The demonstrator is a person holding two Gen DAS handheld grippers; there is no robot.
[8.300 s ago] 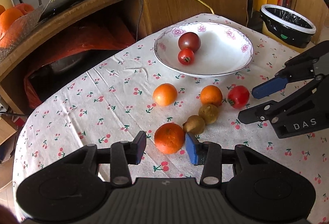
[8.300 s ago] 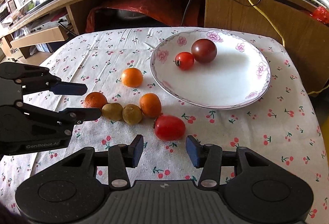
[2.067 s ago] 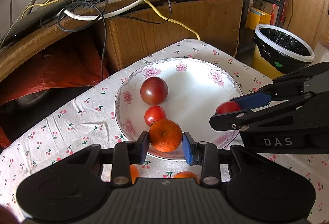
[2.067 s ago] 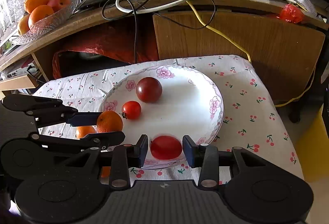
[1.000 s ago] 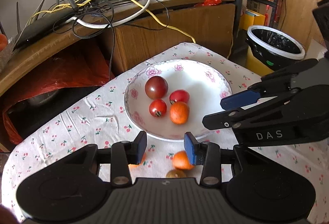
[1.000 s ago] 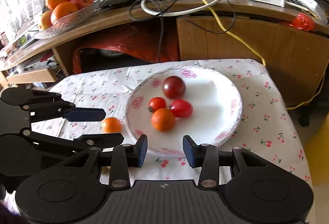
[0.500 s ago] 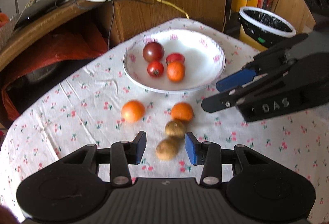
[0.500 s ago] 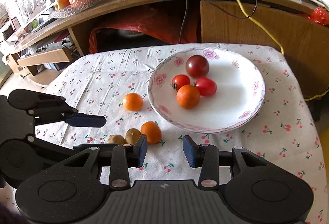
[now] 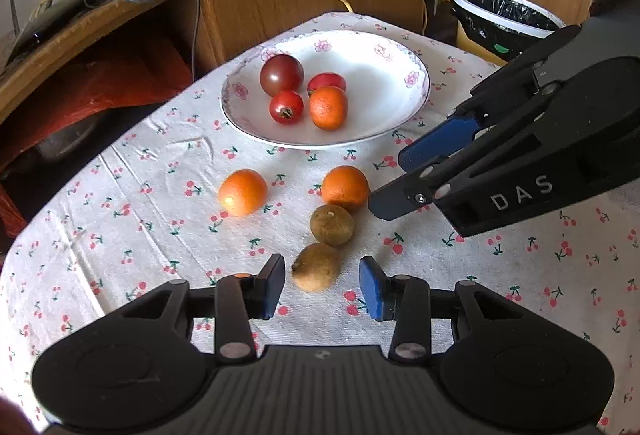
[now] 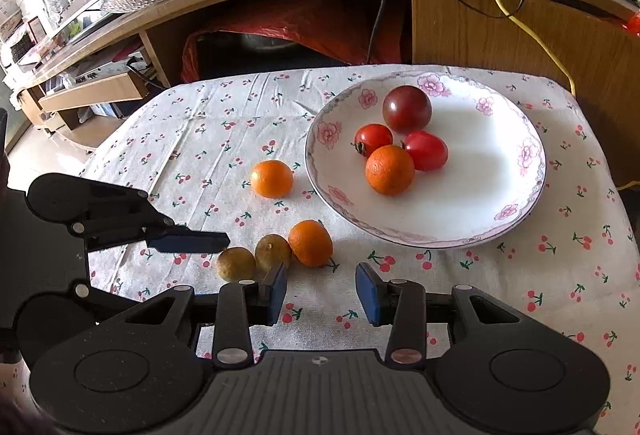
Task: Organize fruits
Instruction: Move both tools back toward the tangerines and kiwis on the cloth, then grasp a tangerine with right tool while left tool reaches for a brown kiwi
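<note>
1. The nearest kiwi (image 9: 317, 267) is lying on the tabletop (image 9: 120, 235), well short of the plate (image 9: 400, 115).
2. The left gripper (image 9: 322, 287) is straddling it, fingers apart, empty.
3. The right gripper (image 10: 321, 293), equally spread, is hovering near the orange (image 10: 310, 243).
4. Likely next: closing gently on the kiwi.

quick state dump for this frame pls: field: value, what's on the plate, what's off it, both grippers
plate: white, pink flower rim, on the cherry-print tablecloth
on plate: dark tomato, two red tomatoes, one orange
off plate: two oranges, two brown fruits
left gripper: open, empty, nearer brown fruit between its fingers
right gripper: open, empty, close to the orange beside the brown fruits
</note>
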